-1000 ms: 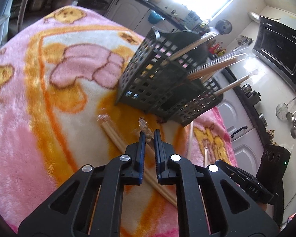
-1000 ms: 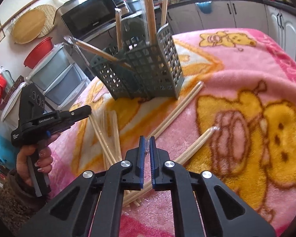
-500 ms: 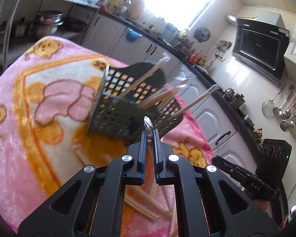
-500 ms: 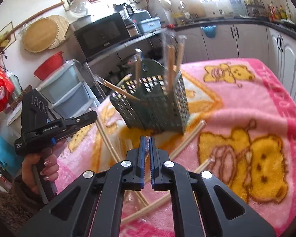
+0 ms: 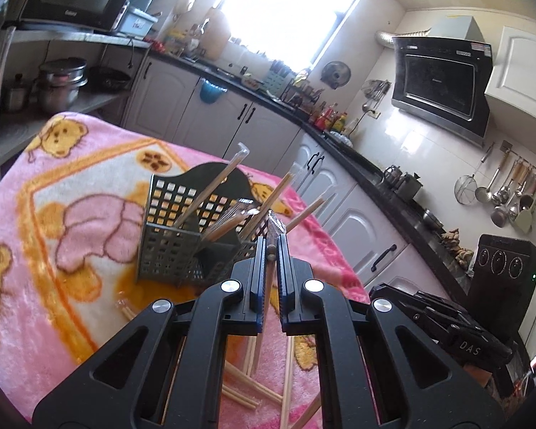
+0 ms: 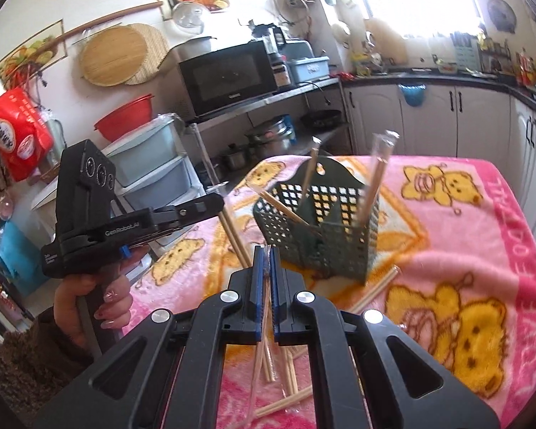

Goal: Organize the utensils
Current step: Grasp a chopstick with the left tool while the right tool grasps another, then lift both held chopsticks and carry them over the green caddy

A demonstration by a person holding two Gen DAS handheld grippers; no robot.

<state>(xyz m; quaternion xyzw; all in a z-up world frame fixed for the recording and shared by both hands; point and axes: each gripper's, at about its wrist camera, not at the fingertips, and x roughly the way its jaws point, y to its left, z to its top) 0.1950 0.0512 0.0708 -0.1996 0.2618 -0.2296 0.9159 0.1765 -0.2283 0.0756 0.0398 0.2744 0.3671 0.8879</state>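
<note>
Pink plush blanket (image 5: 71, 193) with bear print, spread over the table and running out of frame on all sides. Dark green perforated utensil basket (image 5: 182, 236) upright near the middle of it, several wrapped chopsticks (image 5: 214, 186) leaning out of the top at different angles. Left gripper (image 5: 271, 250) clenched on a wrapped chopstick pair (image 5: 270, 225), lifted off the blanket close in front of the basket; only the wrapper tip clear above the fingertips, lower length mostly hidden behind the black gripper body. Right gripper (image 6: 265, 261) clamped on a thin clear-wrapped chopstick (image 6: 259, 350), raised, near the basket (image 6: 325, 221); the part between the pads hard to make out, wrapper nearly transparent, lower end cut off by the gripper frame. Loose chopsticks (image 6: 286, 375) scattered on the blanket beneath both tools, partly covered by them. Basket interior dark, compartments not distinguishable. Left tool (image 6: 132, 228) seen from the right wrist camera, gripped by a hand (image 6: 89, 304).
</note>
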